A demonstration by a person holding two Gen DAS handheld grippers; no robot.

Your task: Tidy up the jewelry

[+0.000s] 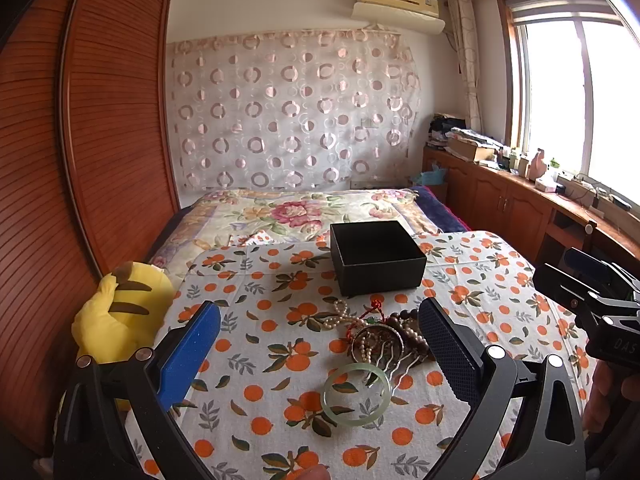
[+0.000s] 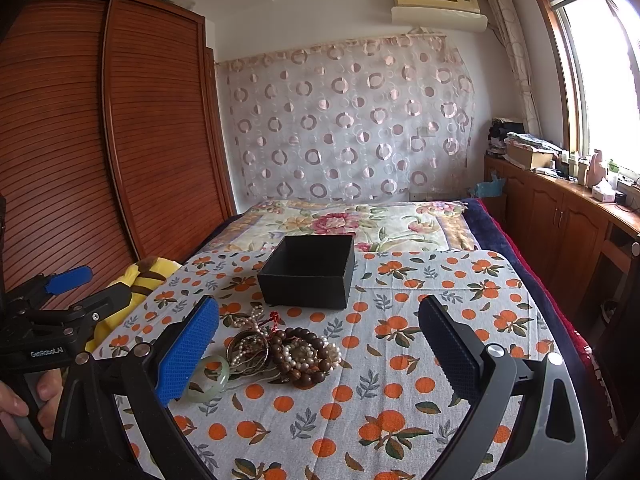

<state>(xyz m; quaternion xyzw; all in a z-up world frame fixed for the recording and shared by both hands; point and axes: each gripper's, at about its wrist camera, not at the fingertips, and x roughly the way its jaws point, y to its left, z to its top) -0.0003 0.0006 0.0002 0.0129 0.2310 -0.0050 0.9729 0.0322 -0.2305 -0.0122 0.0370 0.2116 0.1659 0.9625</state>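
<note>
A pile of jewelry lies on the orange-print cloth [image 1: 280, 420]: a pale green jade bangle [image 1: 356, 394] [image 2: 208, 378], a pearl strand [image 1: 344, 314] [image 2: 248, 320], brown wooden bead bracelets [image 1: 408, 326] [image 2: 308, 360], a metal hair comb [image 1: 404, 366] and a red cord [image 1: 374, 308]. An open, empty black box [image 1: 376, 258] [image 2: 310, 270] stands just behind the pile. My left gripper [image 1: 320, 354] is open and empty, hovering over the pile. My right gripper [image 2: 320, 354] is open and empty, with the pile toward its left finger.
A yellow plush toy [image 1: 116, 312] [image 2: 136, 284] lies at the cloth's left edge. A floral quilt [image 1: 300, 210] covers the bed beyond. A brown wardrobe [image 1: 80, 140] stands left. Wooden cabinets [image 2: 560, 220] with clutter run along the right under the window.
</note>
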